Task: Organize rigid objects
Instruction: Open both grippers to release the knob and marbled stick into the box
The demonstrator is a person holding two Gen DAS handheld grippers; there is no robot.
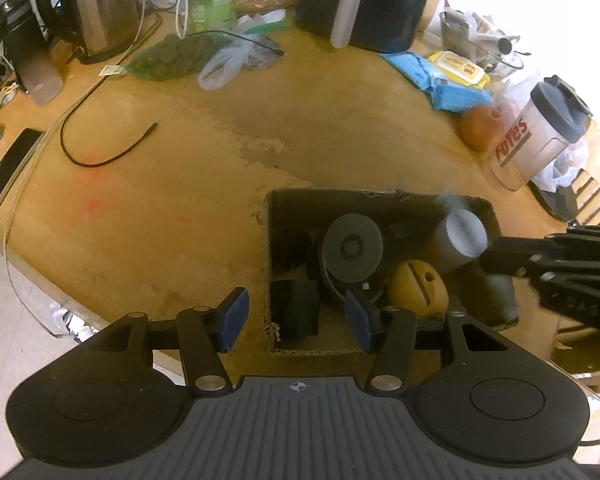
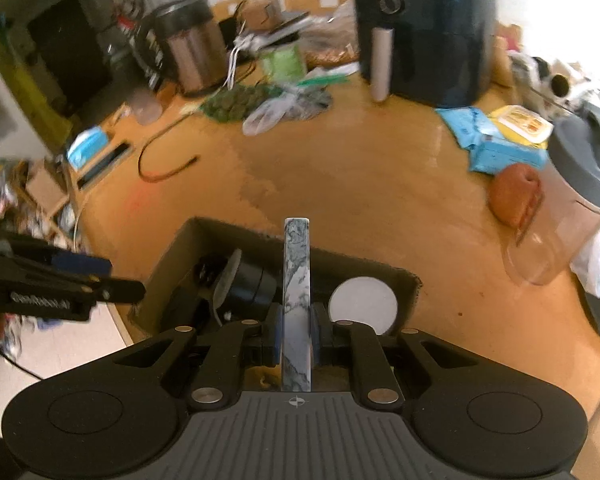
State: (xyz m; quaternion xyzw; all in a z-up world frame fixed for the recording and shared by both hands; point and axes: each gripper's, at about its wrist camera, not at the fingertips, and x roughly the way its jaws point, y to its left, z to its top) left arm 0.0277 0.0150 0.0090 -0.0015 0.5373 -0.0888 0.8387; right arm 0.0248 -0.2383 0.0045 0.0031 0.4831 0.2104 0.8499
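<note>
The left tongs (image 1: 296, 320) stand half spread and empty over the near left corner of the cardboard box (image 1: 380, 194), which sits at the table's (image 1: 180, 200) near edge. Inside lie a grey disc (image 1: 352, 249) and a yellow ball (image 1: 418, 290). The right tongs (image 2: 296, 330) pinch a marbled slab (image 2: 297, 272) over the box.

A worn wooden table (image 1: 172, 208) carries a cardboard box (image 1: 380, 196), kettle (image 1: 100, 8), air fryer (image 1: 368, 0) and loose black cable (image 1: 100, 152).

A marbled grey-white slab (image 2: 297, 300) stands on edge above the part-filled cardboard box (image 2: 204, 229).
</note>
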